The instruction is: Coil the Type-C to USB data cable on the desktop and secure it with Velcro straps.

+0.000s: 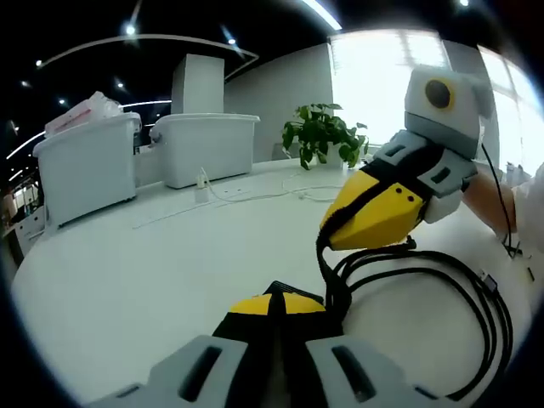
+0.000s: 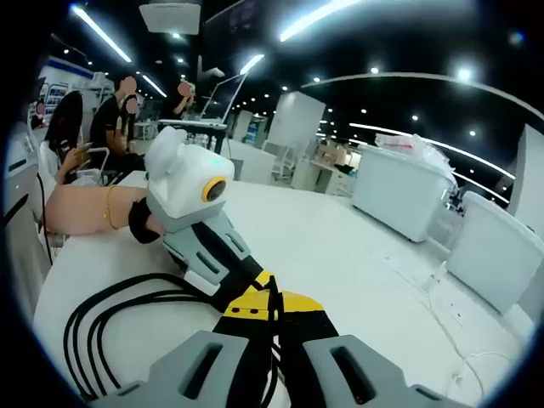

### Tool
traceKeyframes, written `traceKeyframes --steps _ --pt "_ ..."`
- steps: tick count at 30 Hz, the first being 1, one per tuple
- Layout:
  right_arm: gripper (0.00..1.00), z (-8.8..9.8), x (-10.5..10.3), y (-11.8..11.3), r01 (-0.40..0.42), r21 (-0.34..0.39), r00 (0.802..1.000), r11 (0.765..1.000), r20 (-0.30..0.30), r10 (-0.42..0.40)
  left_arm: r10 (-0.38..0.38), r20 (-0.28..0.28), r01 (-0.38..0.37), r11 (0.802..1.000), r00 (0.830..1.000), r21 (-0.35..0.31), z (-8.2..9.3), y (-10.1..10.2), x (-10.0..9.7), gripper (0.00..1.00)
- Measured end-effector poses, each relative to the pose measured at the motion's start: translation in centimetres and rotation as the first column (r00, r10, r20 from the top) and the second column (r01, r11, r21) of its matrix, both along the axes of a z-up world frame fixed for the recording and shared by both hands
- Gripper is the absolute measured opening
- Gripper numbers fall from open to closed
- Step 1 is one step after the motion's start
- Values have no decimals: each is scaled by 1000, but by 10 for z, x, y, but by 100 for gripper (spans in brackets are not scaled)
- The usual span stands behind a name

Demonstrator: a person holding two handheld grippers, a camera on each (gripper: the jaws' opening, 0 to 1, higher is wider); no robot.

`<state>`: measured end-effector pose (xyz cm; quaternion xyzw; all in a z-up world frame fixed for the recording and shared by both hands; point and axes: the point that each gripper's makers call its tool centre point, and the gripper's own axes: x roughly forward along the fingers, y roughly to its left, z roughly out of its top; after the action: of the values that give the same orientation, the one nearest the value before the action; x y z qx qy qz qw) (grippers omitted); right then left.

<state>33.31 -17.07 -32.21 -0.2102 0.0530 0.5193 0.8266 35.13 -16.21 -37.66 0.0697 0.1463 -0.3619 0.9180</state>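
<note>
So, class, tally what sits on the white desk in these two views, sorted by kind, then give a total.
Black coiled cable: 1
White lidded storage bins: 2
Potted green plant: 1
White cable with a plug block: 1
Yellow-tipped claws, both closed on the black cable: 2
Total: 7

Cable (image 1: pixel 476 297) smooth black rubbery; desktop (image 1: pixel 153 272) smooth matt white.
</note>
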Motion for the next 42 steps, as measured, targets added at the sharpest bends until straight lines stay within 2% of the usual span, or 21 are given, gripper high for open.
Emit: traceKeyframes --steps 7,14,18,23,29,34,35,36,40,42 --pt "2 -4 5 -3 13 -19 1000 1000 4 -13 -4 5 4 1000 1000 14 0 -2 2 4" --pt "2 -16 13 -3 10 -53 1000 999 -22 -11 -6 7 5 1000 1000 18 0 -3 0 4" --pt "2 -30 17 -2 -6 -130 999 992 -32 2 -5 9 4 1000 1000 18 0 -2 0 4" --pt "2 -32 16 1 -27 -148 999 989 -42 21 16 62 -20 997 998 69 0 -1 7 4" --pt "2 -37 19 6 -40 -190 998 981 -46 32 28 40 -29 999 999 24 1 3 10 4" --pt "2 -45 16 11 -72 -241 996 968 -64 58 48 53 -49 998 997 35 1 7 18 4" --pt "2 -45 17 12 -82 -241 995 967 -78 65 50 52 -52 998 997 33 1 8 18 4" --pt "2 -47 18 13 -82 -233 991 969 -121 55 51 51 -53 998 997 29 1 8 18 4" --pt "2 -47 22 14 -113 -256 985 960 -153 75 55 46 -56 998 997 16 1 9 18 4" --pt "2 -51 18 16 -147 -278 976 949 -198 94 58 42 -59 998 997 10 1 10 19 4"
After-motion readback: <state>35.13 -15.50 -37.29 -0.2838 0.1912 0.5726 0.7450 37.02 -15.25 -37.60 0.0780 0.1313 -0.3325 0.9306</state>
